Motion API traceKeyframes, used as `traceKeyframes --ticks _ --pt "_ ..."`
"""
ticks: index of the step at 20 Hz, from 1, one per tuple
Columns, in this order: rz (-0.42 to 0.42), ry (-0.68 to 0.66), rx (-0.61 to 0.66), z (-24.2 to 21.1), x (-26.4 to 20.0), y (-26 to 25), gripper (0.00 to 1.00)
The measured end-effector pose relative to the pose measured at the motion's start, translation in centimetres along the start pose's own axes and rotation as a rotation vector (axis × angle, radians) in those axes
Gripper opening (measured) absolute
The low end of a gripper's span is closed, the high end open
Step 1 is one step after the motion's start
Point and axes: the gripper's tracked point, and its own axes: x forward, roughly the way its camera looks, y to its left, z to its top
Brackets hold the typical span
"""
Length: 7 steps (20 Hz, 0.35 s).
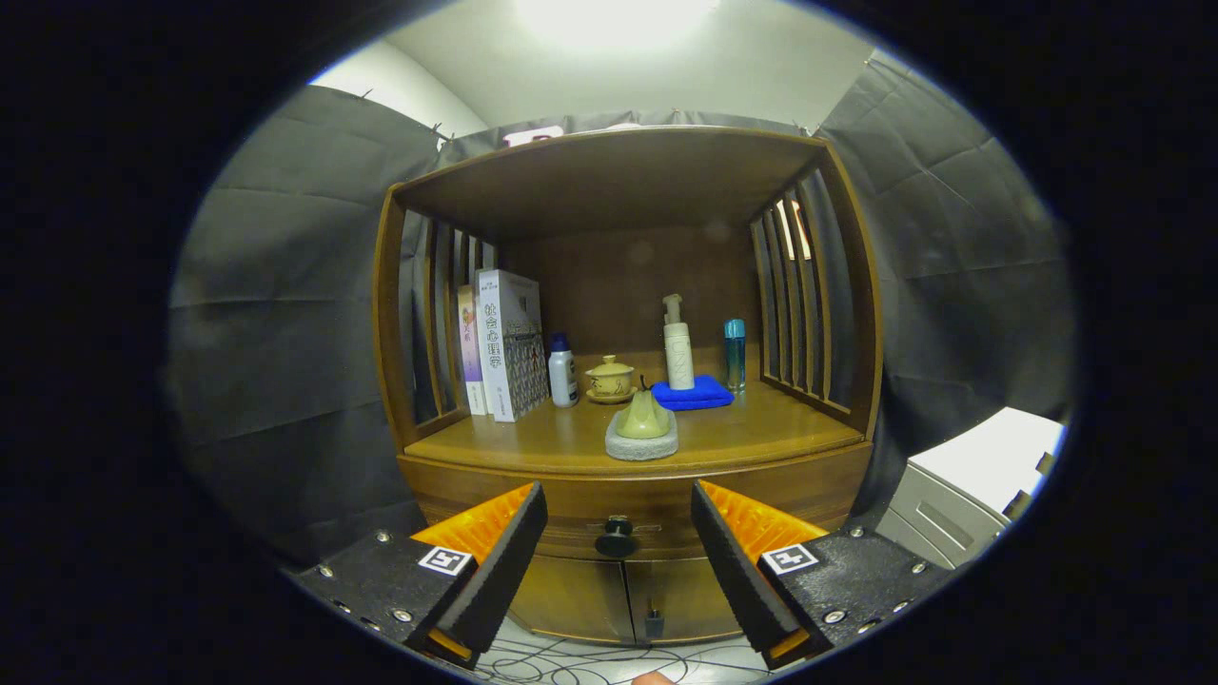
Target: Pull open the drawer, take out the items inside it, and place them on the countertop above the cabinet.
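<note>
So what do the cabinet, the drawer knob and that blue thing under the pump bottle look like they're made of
Cabinet: wood, by its brown grain and soft sheen. Drawer knob, ahead between the open fingers: dark and smooth, maybe metal or plastic. Blue cloth under the pump bottle: soft, folded fabric.

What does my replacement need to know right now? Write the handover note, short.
Gripper: open, holding nothing, fingers spread to either side of the drawer knob, which sits just ahead of them; no contact visible.
Drawer: shut, under the countertop. What is inside is hidden.
Countertop already carries books, a white bottle, a lidded cup, a pump bottle on a blue cloth, a blue bottle and a small pot on a grey pad.
Done: gripper lined up with the knob.
Left: grip the knob, pull the drawer open, lift out its items, set them on the countertop.
</note>
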Motion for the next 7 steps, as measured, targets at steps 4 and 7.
traceKeyframes --ticks 4,7 --pt "0.003 -0.005 -0.002 0.33 0.07 -0.03 0.95" --pt "0.003 0.008 0.000 -0.21 0.11 0.00 0.95"
